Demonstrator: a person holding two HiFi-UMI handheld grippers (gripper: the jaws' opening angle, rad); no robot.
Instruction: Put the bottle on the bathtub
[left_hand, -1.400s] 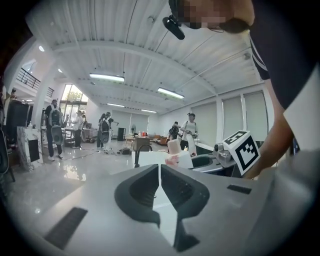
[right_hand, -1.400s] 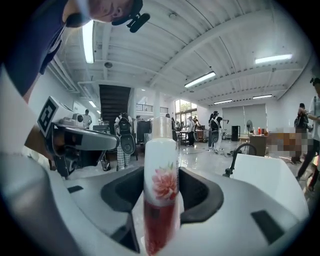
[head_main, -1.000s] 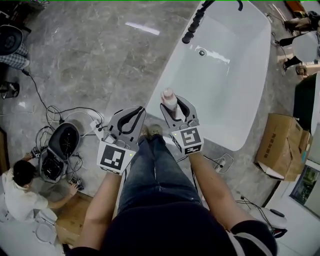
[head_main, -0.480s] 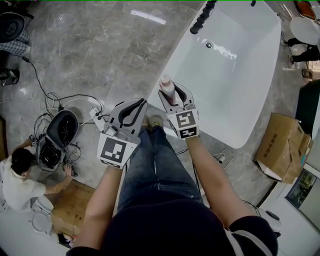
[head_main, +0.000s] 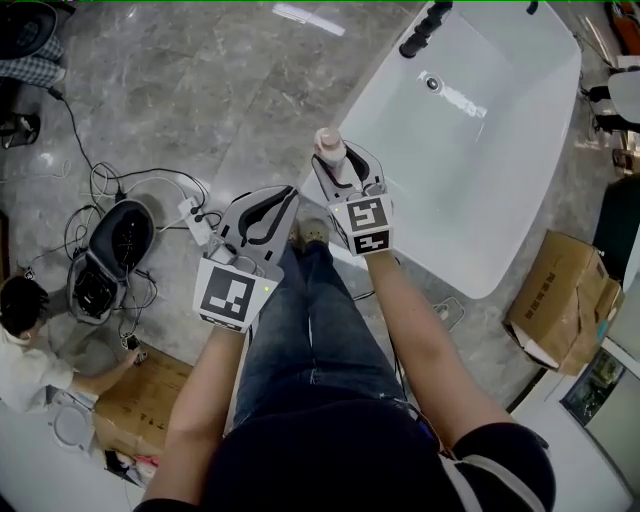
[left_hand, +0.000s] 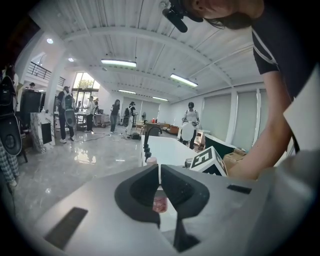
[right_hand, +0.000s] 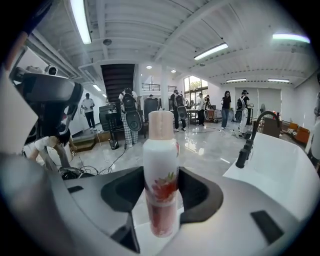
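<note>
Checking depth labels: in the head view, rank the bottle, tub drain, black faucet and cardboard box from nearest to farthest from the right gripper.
1. Bottle, held between the right gripper's jaws.
2. Drain, in the tub, up and right.
3. Faucet, at the tub's far end.
4. Cardboard box, on the floor, far right.

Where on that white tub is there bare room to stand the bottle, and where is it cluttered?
The tub has a bare near rim from the black faucet down to the right tongs gripping the bottle. The basin is bare too, except its drain. Clutter lies off the tub: cables on the floor left, a cardboard box right.
</note>
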